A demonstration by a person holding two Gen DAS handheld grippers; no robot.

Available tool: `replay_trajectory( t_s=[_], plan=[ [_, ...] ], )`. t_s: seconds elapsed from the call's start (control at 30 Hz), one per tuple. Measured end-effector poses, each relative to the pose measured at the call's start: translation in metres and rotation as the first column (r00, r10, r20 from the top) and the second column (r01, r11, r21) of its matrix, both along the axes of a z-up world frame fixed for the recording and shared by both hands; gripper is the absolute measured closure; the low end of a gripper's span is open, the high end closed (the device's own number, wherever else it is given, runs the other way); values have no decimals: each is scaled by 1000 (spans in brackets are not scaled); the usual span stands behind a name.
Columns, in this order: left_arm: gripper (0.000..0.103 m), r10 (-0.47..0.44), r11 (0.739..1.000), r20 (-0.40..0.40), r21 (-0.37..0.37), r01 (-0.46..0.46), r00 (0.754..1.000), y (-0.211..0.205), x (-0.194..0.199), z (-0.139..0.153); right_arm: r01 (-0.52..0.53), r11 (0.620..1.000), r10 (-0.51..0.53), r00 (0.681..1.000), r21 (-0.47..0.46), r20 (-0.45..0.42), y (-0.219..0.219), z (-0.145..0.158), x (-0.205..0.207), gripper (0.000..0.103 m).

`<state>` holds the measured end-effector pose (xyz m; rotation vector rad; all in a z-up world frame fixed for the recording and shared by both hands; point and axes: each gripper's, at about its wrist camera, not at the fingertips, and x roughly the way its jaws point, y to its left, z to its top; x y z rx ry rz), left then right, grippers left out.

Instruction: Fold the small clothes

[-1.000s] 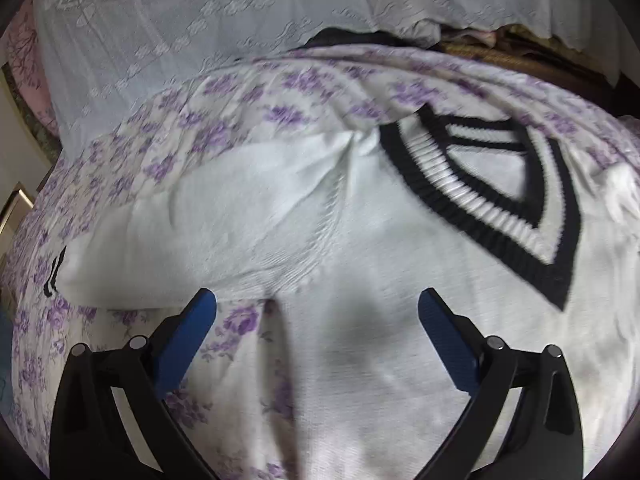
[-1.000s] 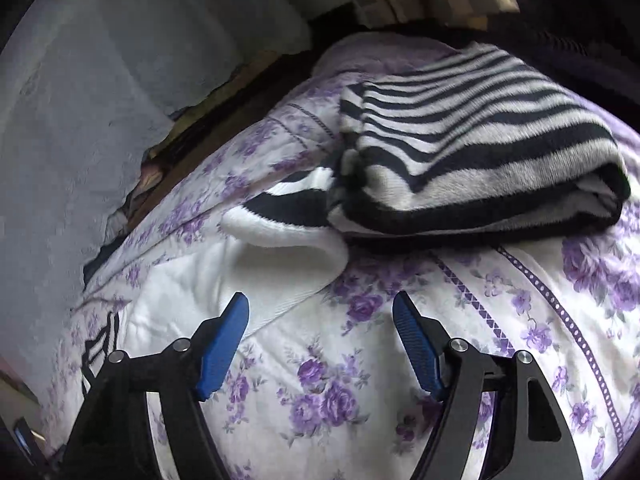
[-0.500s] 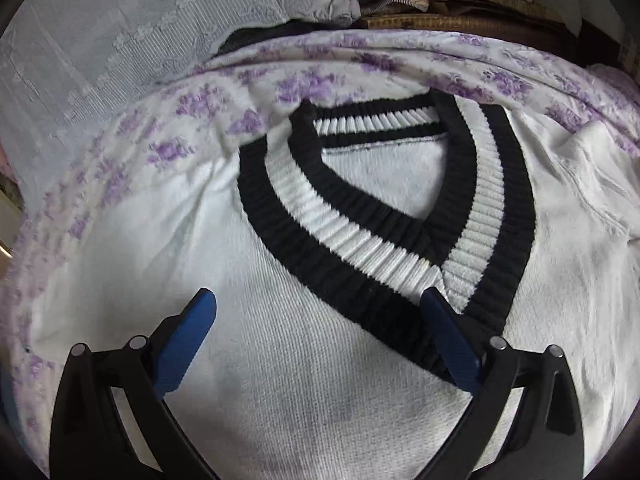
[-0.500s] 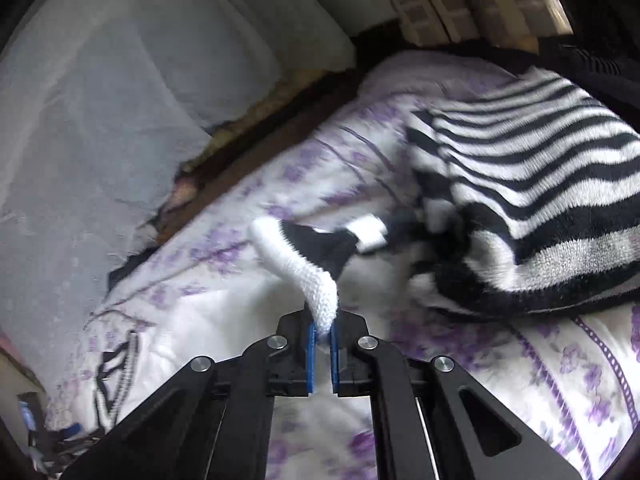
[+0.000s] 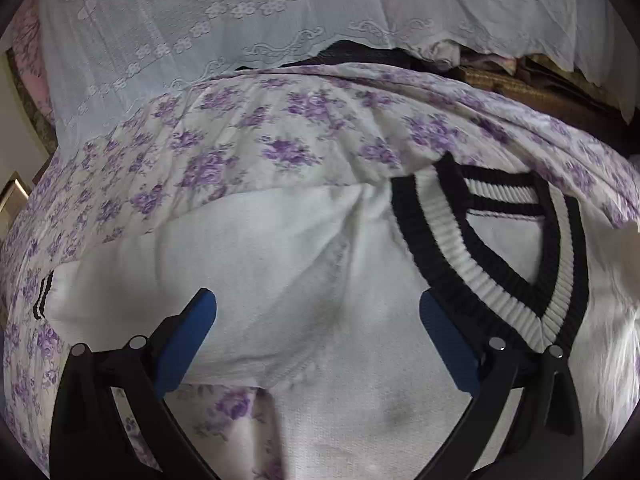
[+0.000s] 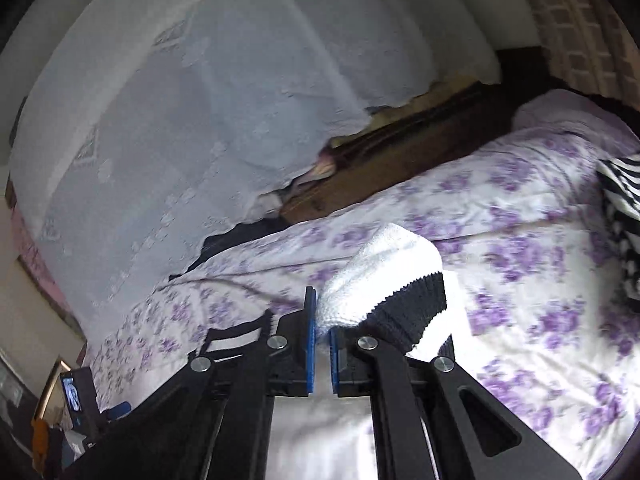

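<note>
The right gripper (image 6: 322,334) pinches the white knit sweater's black-cuffed sleeve (image 6: 384,280); the left gripper (image 5: 318,334), fingers wide, should pin the sweater body (image 5: 360,420) while that sleeve folds across evenly.

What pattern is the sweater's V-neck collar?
Black and white ribbed stripes on the collar; clearest in the left wrist view.

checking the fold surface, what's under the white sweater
The white sweater lies spread on a purple floral bedspread, which shows past its edges. Whatever lies directly beneath its body is covered. The right gripper holds its cuff lifted.
</note>
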<state>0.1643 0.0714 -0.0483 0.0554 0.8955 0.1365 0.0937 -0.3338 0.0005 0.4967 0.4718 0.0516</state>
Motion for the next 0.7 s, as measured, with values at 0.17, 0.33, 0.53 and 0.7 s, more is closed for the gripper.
replay_trajectory(
  t_s=[0.17, 0.33, 0.53, 0.7],
  plan=[
    [4, 47, 999, 6, -7, -46, 999, 15, 5, -1, -72, 996, 72, 997, -49, -4, 56, 13, 12, 97],
    [4, 82, 996, -11, -45, -82, 997, 29, 9, -3, -149, 986, 148, 989, -77, -20, 107, 12, 23, 97],
    [4, 133, 988, -28, -79, -135, 991, 44, 13, -8, -237, 964, 233, 971, -117, -49, 169, 3, 35, 97],
    [4, 179, 977, -47, -111, -183, 983, 58, 15, -12, -305, 940, 295, 952, -152, -83, 215, -9, 42, 97]
  ],
)
